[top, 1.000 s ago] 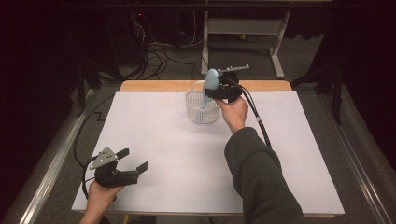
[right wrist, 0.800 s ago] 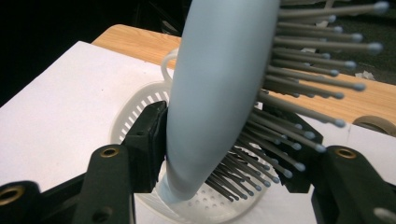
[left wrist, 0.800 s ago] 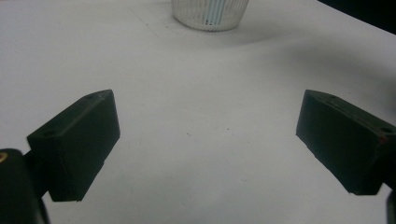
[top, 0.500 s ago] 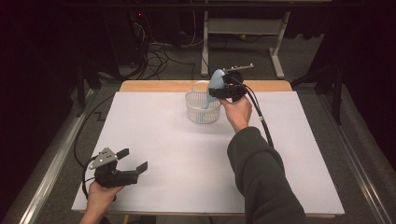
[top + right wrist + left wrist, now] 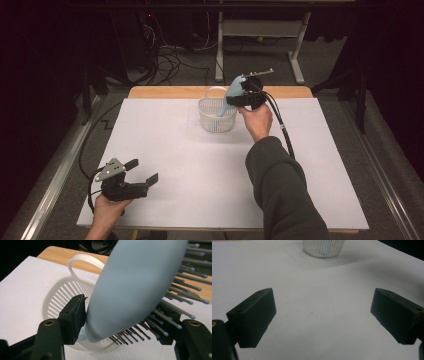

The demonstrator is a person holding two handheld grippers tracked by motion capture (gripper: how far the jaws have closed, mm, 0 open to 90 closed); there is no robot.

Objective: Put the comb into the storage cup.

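White paper covers the tabletop [image 5: 170,150], with a strip of bare wood along its far edge and dark floor, cables and a metal frame behind it. At the near left corner my left gripper [image 5: 141,171] rests low over the paper in my left hand [image 5: 107,210], its fingers [image 5: 253,317] spread wide apart with nothing but blank sheet between them; from its own camera the ribbed side of the basket shows far ahead. Toward the middle of the far edge stands the white plastic basket [image 5: 216,122], slotted all round, with a looped handle on its far rim. Just right of it my right hand [image 5: 257,120] holds the right gripper [image 5: 235,97] above the basket's rim. Between its fingers [image 5: 75,317] is the pale blue hairbrush [image 5: 135,287], tilted, its lower end dipping into the basket and its head sticking up and away. These fingers have just been opening: the left one sits right against the brush's smooth back, the right one among the grey bristles, and I cannot tell whether they press on it.
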